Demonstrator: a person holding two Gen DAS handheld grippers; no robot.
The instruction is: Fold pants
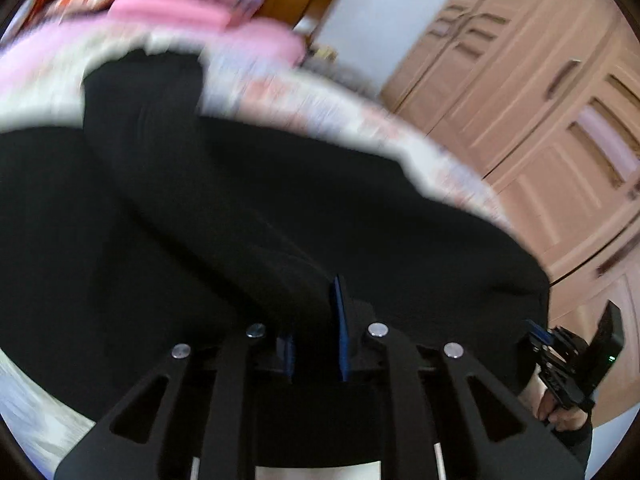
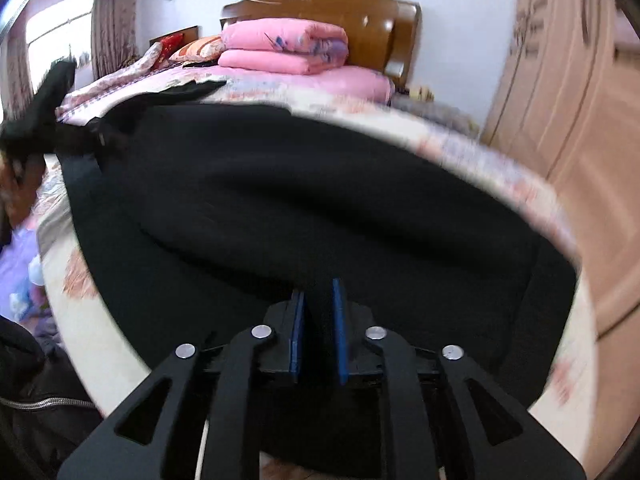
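Both the left gripper (image 1: 314, 330) and right gripper (image 2: 318, 330) appear, through blur, clenched on black pants (image 2: 320, 200) lifted over the bed (image 2: 500, 168); hands should travel level, keeping the edge taut.

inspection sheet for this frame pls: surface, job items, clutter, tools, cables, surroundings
Surface: bed with a pale floral cover; both views are motion-blurred.
Job's things: black pants held up over the bed, spread between the two tools.
Clutter: folded pink quilts stacked by the headboard; patterned pillows beside them.
Tools: left tool shut on pants, fabric between its blue pads; right tool likewise shut on pants.
Cables: nothing seen.
Surroundings: wooden wardrobe with panelled doors, white wall, curtained window at far left of right view.
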